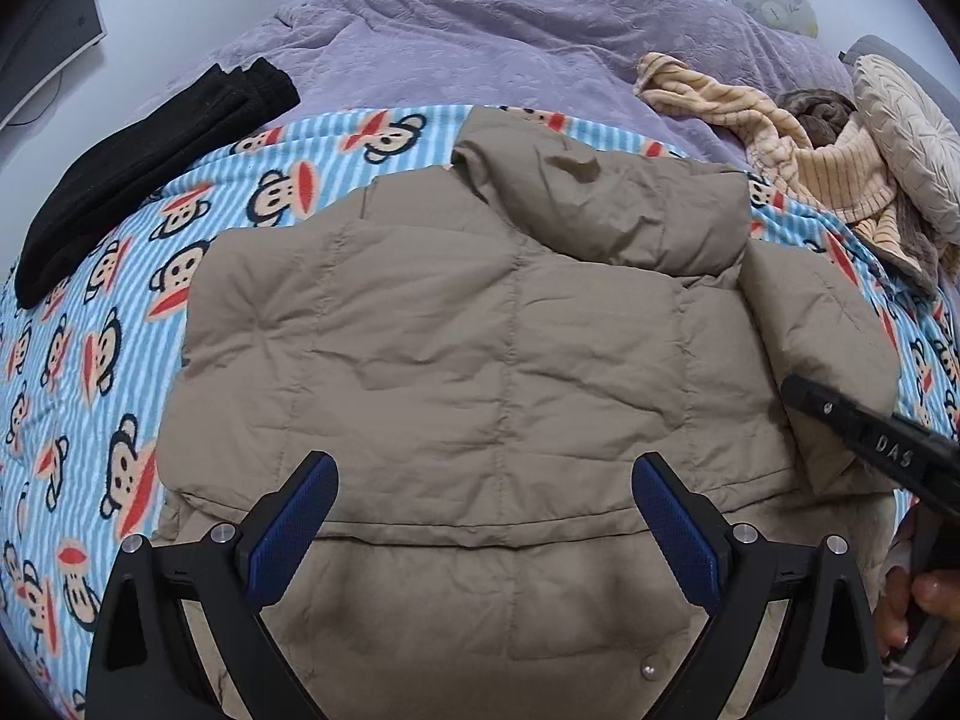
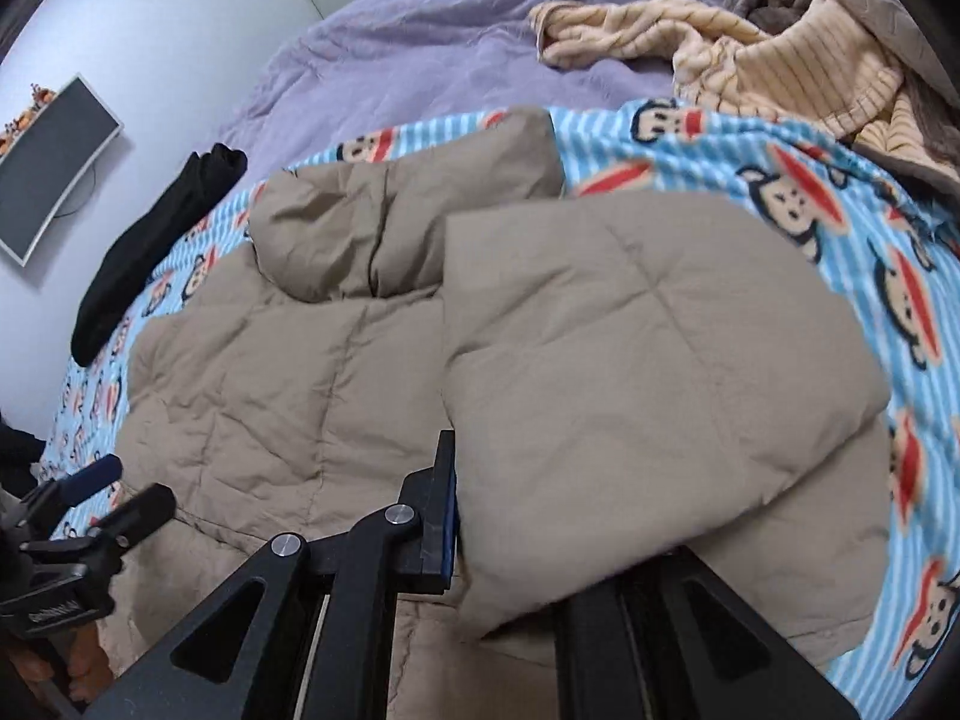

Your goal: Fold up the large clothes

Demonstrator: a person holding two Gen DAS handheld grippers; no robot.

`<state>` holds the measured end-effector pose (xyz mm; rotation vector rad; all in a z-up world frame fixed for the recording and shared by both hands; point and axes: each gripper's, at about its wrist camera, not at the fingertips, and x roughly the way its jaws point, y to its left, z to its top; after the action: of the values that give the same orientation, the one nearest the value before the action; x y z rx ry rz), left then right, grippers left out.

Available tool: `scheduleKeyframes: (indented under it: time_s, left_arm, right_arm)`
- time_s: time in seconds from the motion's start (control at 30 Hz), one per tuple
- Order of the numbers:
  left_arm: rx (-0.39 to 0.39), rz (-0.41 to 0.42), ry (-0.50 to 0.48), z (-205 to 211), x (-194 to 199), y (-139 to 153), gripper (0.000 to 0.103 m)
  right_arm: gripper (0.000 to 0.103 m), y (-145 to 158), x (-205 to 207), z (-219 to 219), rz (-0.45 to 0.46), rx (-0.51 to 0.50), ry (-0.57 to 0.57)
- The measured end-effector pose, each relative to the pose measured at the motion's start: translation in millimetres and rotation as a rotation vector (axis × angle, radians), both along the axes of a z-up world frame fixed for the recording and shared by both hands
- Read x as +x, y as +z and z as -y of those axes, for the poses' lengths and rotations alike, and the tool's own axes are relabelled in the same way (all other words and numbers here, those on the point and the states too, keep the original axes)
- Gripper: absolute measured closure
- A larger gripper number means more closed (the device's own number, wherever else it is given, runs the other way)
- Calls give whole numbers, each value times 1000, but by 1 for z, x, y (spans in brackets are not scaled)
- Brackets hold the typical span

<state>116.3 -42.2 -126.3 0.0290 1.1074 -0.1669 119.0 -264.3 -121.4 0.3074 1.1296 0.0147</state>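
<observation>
Left wrist: jacket (image 1: 480,330) beneath (open) gripper (image 1: 483,516)

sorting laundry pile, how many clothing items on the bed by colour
tan quilted puffer jacket: 1
black folded knit garment: 1
cream striped fleece garment: 1
brown-grey fuzzy garment: 1
total: 4

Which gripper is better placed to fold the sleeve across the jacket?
Probably the right gripper: it looks shut on the sleeve. The left gripper hangs open above the jacket.
</observation>
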Motion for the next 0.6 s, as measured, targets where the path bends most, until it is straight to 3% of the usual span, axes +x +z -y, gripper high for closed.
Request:
scheduleKeyframes:
  time_s: [0.1,0.2,0.27,0.33,0.53,0.6]
  left_arm:
    - [-18,-13,21,-7,5,-7,4]
    - [-34,-22,18,-5,9,-12,4]
    - [-38,-21,3,-1,12,-13,4]
    - [-50,-18,-7,2,16,-13,4]
    - [-92,-8,-4,-1,32,-11,4]
    - [-106,4,0,-5,36,-9,4]
  right_arm:
    - [93,-14,-6,3,-35,12,-28]
    - [88,-13,-4,14,-76,99,-60]
    - [53,-6,-11,32,-77,222,-112]
    - [35,4,-26,53,-28,334,-183]
    - [36,0,-55,119,28,516,-474]
    - [68,-2,-52,129,46,553,-529]
